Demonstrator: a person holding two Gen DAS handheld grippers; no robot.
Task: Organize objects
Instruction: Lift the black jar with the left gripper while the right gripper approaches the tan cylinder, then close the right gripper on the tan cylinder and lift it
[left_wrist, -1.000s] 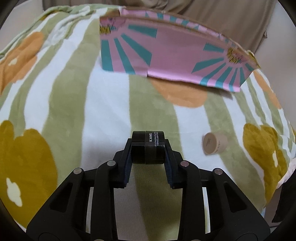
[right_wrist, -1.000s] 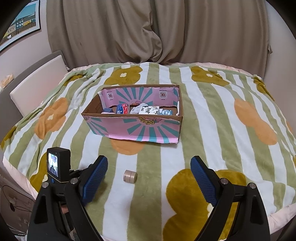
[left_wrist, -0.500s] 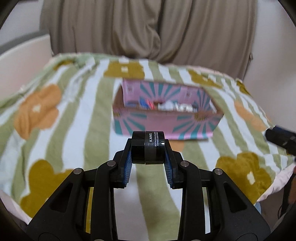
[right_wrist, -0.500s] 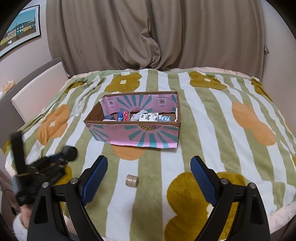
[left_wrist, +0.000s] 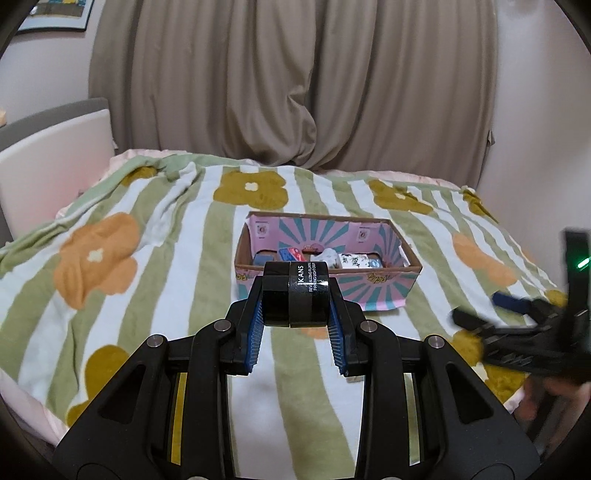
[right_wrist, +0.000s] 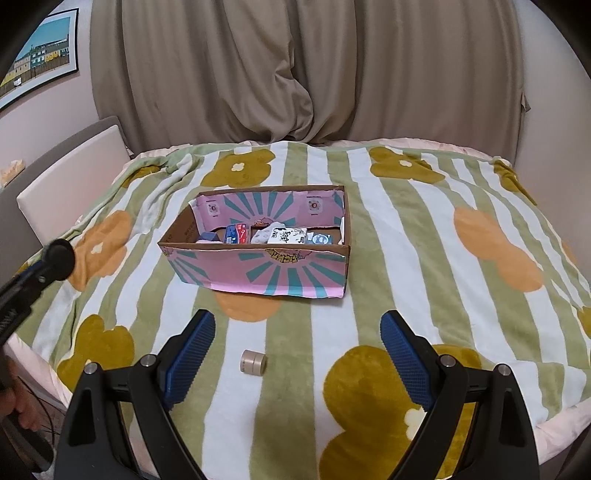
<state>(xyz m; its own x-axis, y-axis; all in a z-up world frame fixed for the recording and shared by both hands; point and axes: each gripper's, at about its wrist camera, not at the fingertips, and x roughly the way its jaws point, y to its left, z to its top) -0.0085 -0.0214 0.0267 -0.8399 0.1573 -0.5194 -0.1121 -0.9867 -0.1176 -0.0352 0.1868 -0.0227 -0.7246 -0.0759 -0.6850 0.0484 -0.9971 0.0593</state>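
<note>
Your left tongs (left_wrist: 295, 301) gripped the black jar (left_wrist: 295, 293), frame centre, short of the pink box (right_wrist: 258, 275). Right tongs (right_wrist: 293, 354) stood open, empty. Box already part-filled; beige roll (right_wrist: 253, 362) at lower centre on the blanket (right_wrist: 424, 236) not yet stowed.

A blanket (right_wrist: 388, 236) striped green and white, with orange and mustard flowers, covers the whole surface. On it lies an open pink box (right_wrist: 258, 271) with teal rays, straight ahead of both pairs of jaws and well beyond them; small packets fill its floor. A small beige jar (right_wrist: 253, 362) lies on its side on the blanket, between the right jaws and a little nearer their left pad, well short of the box.
</note>
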